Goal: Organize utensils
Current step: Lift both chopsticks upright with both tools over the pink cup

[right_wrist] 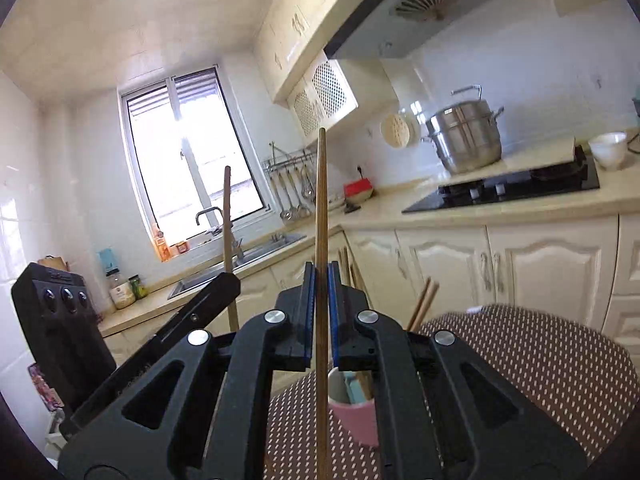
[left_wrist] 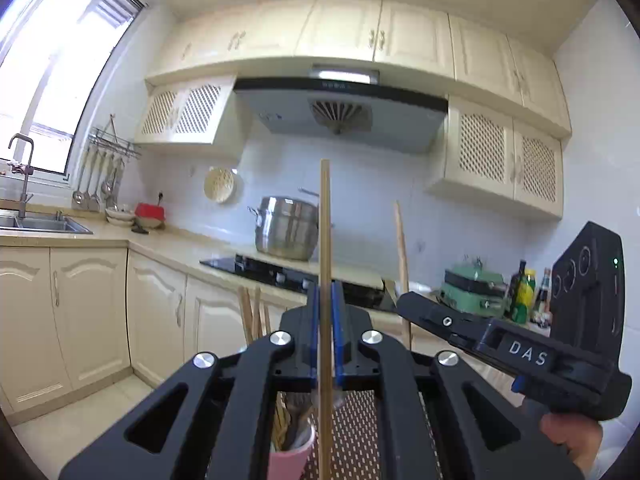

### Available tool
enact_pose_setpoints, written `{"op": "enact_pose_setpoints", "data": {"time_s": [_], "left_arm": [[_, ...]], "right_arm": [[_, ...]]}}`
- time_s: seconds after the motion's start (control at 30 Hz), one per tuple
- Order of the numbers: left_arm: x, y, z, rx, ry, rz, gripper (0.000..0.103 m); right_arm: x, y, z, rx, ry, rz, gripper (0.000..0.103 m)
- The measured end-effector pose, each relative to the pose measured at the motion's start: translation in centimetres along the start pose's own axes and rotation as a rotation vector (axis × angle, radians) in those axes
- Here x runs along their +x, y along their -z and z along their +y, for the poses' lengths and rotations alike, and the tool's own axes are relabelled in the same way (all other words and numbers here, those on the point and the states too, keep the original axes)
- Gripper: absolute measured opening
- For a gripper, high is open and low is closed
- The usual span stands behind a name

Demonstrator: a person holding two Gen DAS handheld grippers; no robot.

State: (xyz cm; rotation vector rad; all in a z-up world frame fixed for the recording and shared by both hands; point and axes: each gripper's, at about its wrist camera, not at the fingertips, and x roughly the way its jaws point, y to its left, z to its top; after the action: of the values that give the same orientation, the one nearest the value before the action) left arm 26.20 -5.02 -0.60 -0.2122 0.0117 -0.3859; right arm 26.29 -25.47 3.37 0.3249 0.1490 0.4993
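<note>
Two chopsticks are clamped, one in each of your grippers. Your left gripper (left_wrist: 325,312) has its blue pads closed tight on the left chopstick (left_wrist: 325,220), which stands upright between them, its top well above the fingertips and its lower part running down past the gripper body. Just below and behind that gripper sits the pink cup (left_wrist: 288,462) on the dotted table mat (left_wrist: 356,432), with more utensils standing in it; the chopstick's lower length passes just beside the cup's rim.

Your right gripper (right_wrist: 321,300) is likewise closed on the right chopstick (right_wrist: 321,200), also upright and pinched between the pads. From that camera the pink cup lies just below the gripper, slightly to the side of the stick. Both grippers are above the cup, near each other, each visible at the edge of the other's view.
</note>
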Motion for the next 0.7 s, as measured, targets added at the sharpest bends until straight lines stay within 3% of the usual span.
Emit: {"op": "enact_pose_setpoints", "data": {"time_s": [0.33,0.7], "left_arm": [[3.7,-0.2,2.4,-0.016,-0.046,-0.107,0.006],[5.7,1.6,3.9,0.01,-0.135,-0.158,0.006]], "right_arm": [[3.4,-0.4,0.8,-0.118,0.058,-0.198,0.007],[6.6,1.0,-0.3,-0.102,0.045,-0.191,0.007]]}}
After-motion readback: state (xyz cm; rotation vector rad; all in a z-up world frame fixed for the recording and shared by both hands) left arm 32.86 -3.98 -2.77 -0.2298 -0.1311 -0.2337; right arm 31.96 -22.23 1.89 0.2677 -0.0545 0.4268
